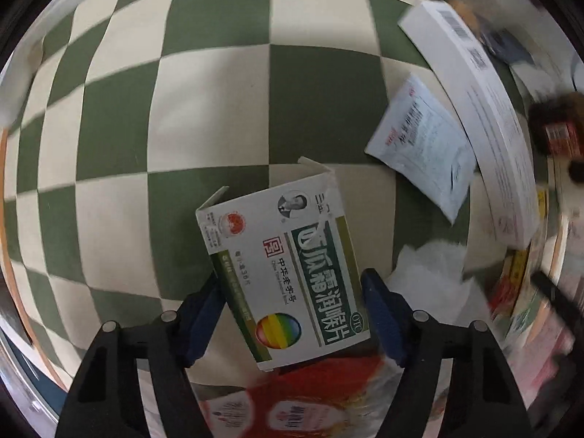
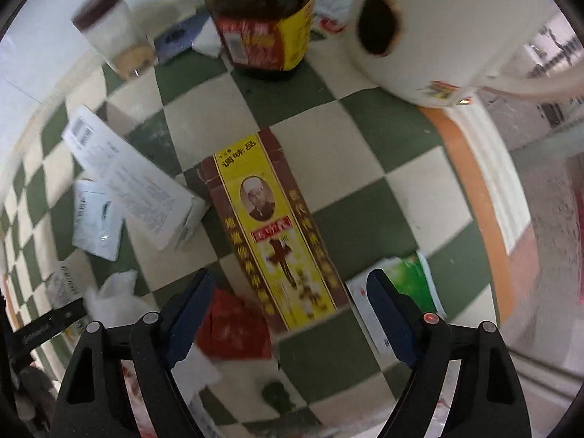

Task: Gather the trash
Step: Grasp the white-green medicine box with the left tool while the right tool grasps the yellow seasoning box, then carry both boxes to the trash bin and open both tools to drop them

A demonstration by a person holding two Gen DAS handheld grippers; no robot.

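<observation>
My left gripper (image 1: 292, 314) is clamped on the green-and-white medicine box (image 1: 284, 273), its blue pads pressing the box's two long sides, and the box's open flap end points away from me over the checkered tablecloth (image 1: 120, 116). So that hand is occupied, and the next pick falls to the right. My right gripper (image 2: 290, 314) hangs with its fingers spread wide and nothing between them, above the flattened yellow-and-brown seasoning carton (image 2: 272, 230). The carton lies flat on the cloth with its long axis running almost straight ahead of the gripper, tilting slightly left at the far end, and its near end sits just inside the gap between the fingers. That alignment suits me (the fingers would close across the narrow width, not the length). A red wrapper (image 2: 233, 328) lies touching or just beside the carton's near left corner by the left finger, though blur keeps me from saying which, and I judge it could get pinched along with it. A green-and-white packet (image 2: 405, 284) lies partly under the right finger.
</observation>
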